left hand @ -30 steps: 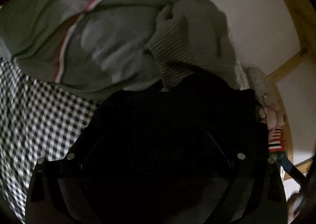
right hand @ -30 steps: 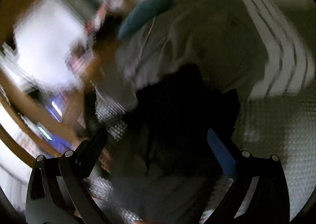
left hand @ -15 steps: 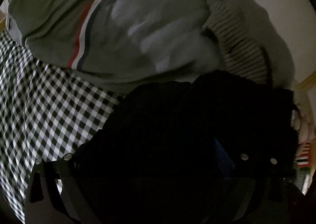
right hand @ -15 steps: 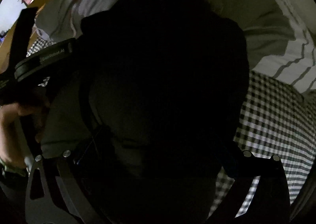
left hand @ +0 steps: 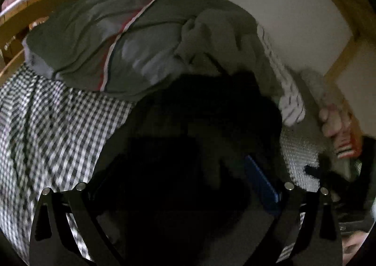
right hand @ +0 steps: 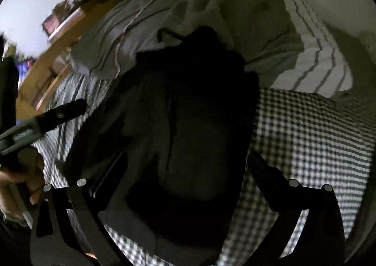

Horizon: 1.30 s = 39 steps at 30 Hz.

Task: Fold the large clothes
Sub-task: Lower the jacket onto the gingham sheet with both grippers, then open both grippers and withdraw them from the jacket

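Two of your grippers, left point(left hand: 178, 186) and right point(right hand: 185, 172), have fingers spread wide, with the black garment point(right hand: 188, 125) bunched between them.

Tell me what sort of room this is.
Most likely a bedroom: clothes are being folded on a bed with a checked sheet, a striped pillow lies by the wall, and a wooden bed frame shows at the edge.
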Motion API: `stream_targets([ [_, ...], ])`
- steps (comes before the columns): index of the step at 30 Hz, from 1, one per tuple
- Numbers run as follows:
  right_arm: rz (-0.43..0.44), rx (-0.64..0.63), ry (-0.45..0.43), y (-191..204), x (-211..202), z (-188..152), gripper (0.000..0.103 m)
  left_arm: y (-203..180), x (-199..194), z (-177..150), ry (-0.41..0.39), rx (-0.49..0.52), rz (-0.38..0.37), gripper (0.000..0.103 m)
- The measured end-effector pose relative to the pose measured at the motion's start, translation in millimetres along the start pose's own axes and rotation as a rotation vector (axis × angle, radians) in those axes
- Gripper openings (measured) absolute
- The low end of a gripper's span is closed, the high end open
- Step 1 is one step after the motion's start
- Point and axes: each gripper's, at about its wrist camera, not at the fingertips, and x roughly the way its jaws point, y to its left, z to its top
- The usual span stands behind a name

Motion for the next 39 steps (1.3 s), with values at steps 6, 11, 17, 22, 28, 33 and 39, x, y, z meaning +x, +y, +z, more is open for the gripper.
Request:
stream_targets([
  [6,-0.104,-0.058,0.012,11.2,13.9,-45.0,0.100,17.4,35.6,-45.9,0.057,0.029,0.063,0.099],
  [11,-0.033,0.046,0.100,-13.9,51.2,-60.4,0.100,22.2,48.6,-61.2,0.013,0.037,0.093,0.099],
  [17,-0.060,0.035,0.076,-14.8,67.0,-76.2,0.100,23.2,61.8,-61.8,0.033,0.027,0.091,0.099],
  [22,-0.059,0.036,0.070,-16.6,74.2,-76.0,0.100,22.9,69.7,-61.1,0.034,0.038,0.104,0.099],
  [28,-0.023,0.125,-0.006,-19.5,49.4,-81.0,0.100,25.3,64.9,-60.3,0.032,0.029,0.080,0.099],
  [33,0.111,0.314,-0.079,-35.6,6.6,-108.4,0.100,26.3,46.6,-62.1,0.012,0.018,0.055,0.099],
  [39,0.338,0.630,-0.060,-67.9,-2.3,-164.4,0.100,28.3,6.1,-84.9,-0.060,-0.077,0.020,0.098],
])
